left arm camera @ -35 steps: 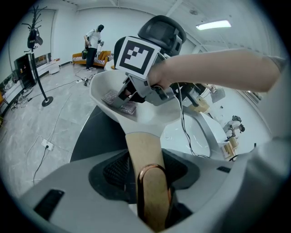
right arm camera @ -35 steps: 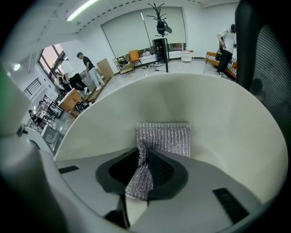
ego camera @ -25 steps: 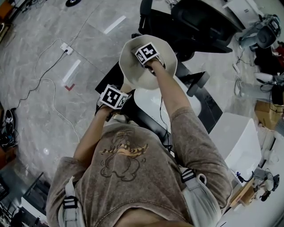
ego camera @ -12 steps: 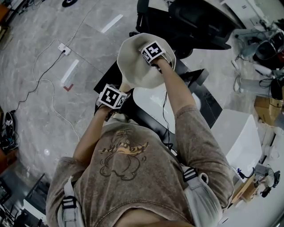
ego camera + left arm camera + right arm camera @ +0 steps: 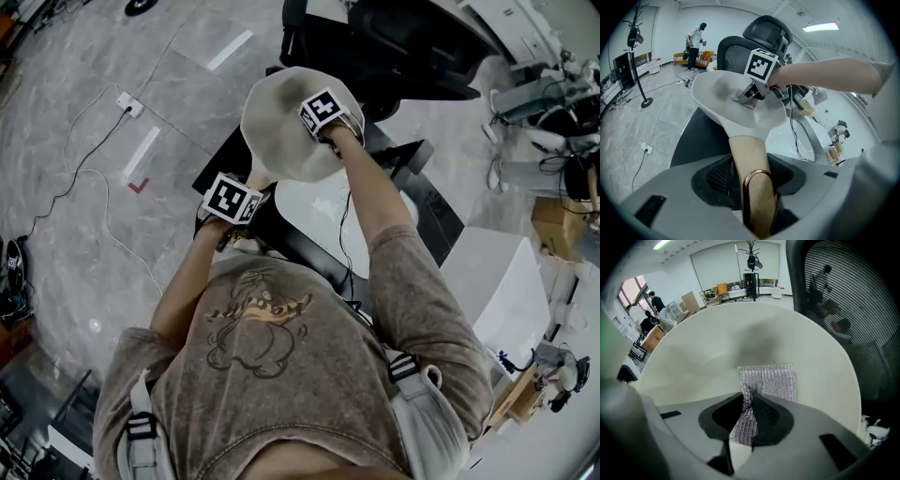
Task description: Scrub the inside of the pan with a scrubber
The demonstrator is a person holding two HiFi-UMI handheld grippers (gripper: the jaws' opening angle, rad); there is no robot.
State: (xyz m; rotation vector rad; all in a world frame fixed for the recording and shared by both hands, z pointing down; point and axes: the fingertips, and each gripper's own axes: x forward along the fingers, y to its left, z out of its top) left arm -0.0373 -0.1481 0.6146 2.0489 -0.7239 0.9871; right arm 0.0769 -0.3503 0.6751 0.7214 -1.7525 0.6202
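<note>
A cream pan (image 5: pixel 277 127) is held up in the air by its tan wooden handle (image 5: pixel 749 164), which has a copper ring at its end. My left gripper (image 5: pixel 752 190) is shut on that handle; in the head view it (image 5: pixel 232 199) is at the pan's near side. My right gripper (image 5: pixel 322 112) reaches into the pan from the right. It (image 5: pixel 749 411) is shut on a silvery mesh scrubber (image 5: pixel 771 379), which lies flat against the pan's inner surface (image 5: pixel 712 348). The left gripper view shows the scrubber (image 5: pixel 742 99) pressed on the pan's floor under the right gripper (image 5: pixel 752 92).
A black office chair (image 5: pixel 412 47) stands just beyond the pan. Below it are a white table (image 5: pixel 323 216) and a black mat (image 5: pixel 220 164). Cables (image 5: pixel 89 173) and a power strip (image 5: pixel 129 105) lie on the floor at left. A coat stand (image 5: pixel 638 61) and a person (image 5: pixel 696 37) are far off.
The pan and my left gripper have drifted a little left. The right gripper with the scrubber has slid from the pan's middle toward its right side.
</note>
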